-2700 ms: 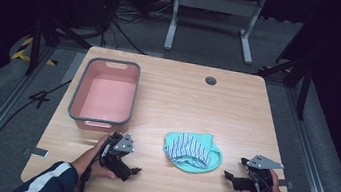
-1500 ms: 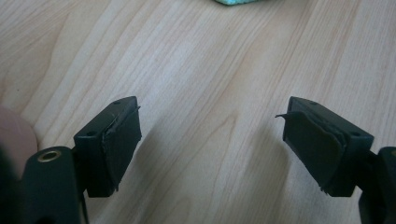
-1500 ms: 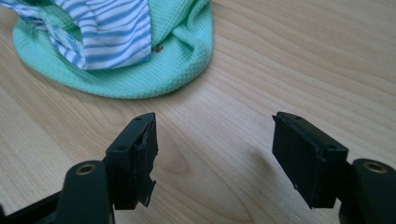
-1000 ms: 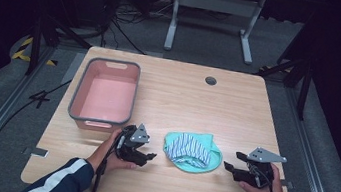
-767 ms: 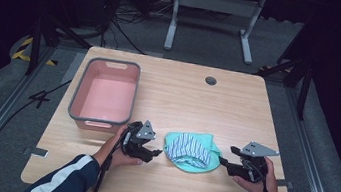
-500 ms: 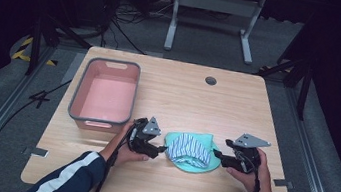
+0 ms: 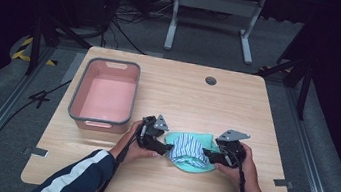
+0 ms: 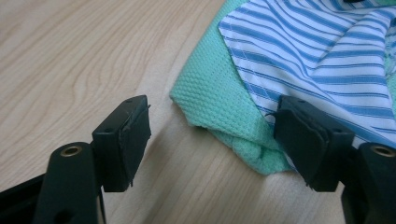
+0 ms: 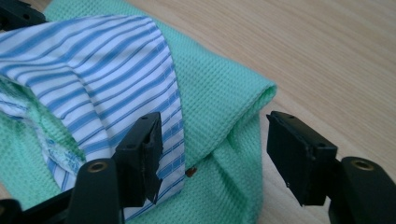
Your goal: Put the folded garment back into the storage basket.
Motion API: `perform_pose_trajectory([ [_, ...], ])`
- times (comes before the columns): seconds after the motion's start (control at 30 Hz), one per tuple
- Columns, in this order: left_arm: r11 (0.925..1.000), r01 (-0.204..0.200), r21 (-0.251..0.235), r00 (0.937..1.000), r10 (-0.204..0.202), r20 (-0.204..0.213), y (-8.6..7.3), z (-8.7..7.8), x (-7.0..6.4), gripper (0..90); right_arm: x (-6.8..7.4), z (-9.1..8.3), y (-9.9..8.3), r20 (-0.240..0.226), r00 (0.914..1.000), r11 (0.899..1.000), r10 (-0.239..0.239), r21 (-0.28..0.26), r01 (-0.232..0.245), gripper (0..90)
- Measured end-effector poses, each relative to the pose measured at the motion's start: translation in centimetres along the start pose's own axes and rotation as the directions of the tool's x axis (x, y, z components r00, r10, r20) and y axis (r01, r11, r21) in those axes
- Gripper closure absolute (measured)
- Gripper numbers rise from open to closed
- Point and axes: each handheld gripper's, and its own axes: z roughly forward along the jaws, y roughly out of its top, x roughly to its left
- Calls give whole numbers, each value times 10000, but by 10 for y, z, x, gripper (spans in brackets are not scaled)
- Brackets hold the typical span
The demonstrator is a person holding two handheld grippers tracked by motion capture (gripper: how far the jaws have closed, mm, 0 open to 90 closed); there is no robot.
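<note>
Wooden surface is carrying a green-and-striped cloth bundle, lying lengthwise left to right; left tool and right tool are gaping wide at its ends, gripping nothing.

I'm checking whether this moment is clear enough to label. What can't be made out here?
- High view: whether either gripper's jaws touch the cloths is too small to tell.
- Left gripper view: the striped cloth is cut off by the top and right edges.
- Right gripper view: the green waffle cloth is partly hidden under the striped one.
</note>
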Motion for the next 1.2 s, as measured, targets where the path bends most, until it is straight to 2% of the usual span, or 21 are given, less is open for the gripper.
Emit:
perform_pose_trajectory([
  [0.07, 9999, 22, 108, 10000, -23, 65, -1, 3, 0, 252, 1, 5, -3, -67, 10000, 9997, 9, 231, -7, 345],
  [0.1, 10000, 70, 9, 9999, -71, 125, -2, 4, 1, 243, 1, 7, -4, -85, 10000, 9996, -45, 290, 48, 341],
  [0.17, 9999, 129, -9, 9998, -129, 150, -2, 4, 0, 235, 1, 7, -5, -129, 9998, 9997, 128, 196, -126, 331],
  [0.23, 10000, 3, -40, 10000, -3, 1, -3, 5, -1, 221, 0, 7, -8, -148, 9992, 9992, 382, 101, -380, 326],
  [0.33, 9999, 43, -116, 9999, -44, -115, -4, 6, -3, 201, -2, 8, -10, -232, 9976, 9979, 650, 29, -649, 327],
  [0.57, 9999, 30, -162, 9999, -32, -152, -4, 7, -4, 197, -1, 8, -11, -183, 9974, 9976, 696, -15, -696, 328],
  [0.63, 9999, -17, -146, 9999, 15, -144, -4, 6, -3, 197, 0, 7, -10, -73, 9982, 9982, 602, 6, -602, 300],
  [0.7, 9998, 20, -196, 9999, -23, -156, -5, 7, -4, 196, 2, 7, -9, 443, 9987, 9996, 252, 122, -258, 225],
  [0.73, 9998, 18, -216, 9999, -21, -157, -5, 7, -4, 197, 3, 7, -8, 507, 9985, 9997, 212, 139, -219, 231],
  [0.8, 9998, -16, -197, 9999, 13, -157, -5, 6, -4, 196, 0, 8, -10, 147, 9982, 9983, 578, 105, -580, 268],
  [0.83, 9998, -19, -202, 9999, 16, -156, -5, 7, -4, 197, -3, 8, -12, -106, 9958, 9958, 909, 79, -908, 272],
  [0.9, 9998, -19, -205, 9999, 16, -158, -5, 7, -4, 196, -3, 8, -12, -231, 9961, 9963, 854, 16, -854, 300],
  [1.1, 9998, -66, -192, 9999, 64, -108, -4, 7, -4, 200, 3, 5, -9, -657, 9965, 9986, 522, 108, -516, 547],
  [1.17, 9997, -208, -158, 9998, 209, 55, -4, 5, -5, 255, 6, 5, -8, -755, 9956, 9985, 555, 80, -550, 614],
  [1.2, 9997, -208, -158, 9998, 209, 55, -4, 5, -5, 302, 6, 5, -8, -755, 9956, 9985, 555, 80, -550, 614],
])
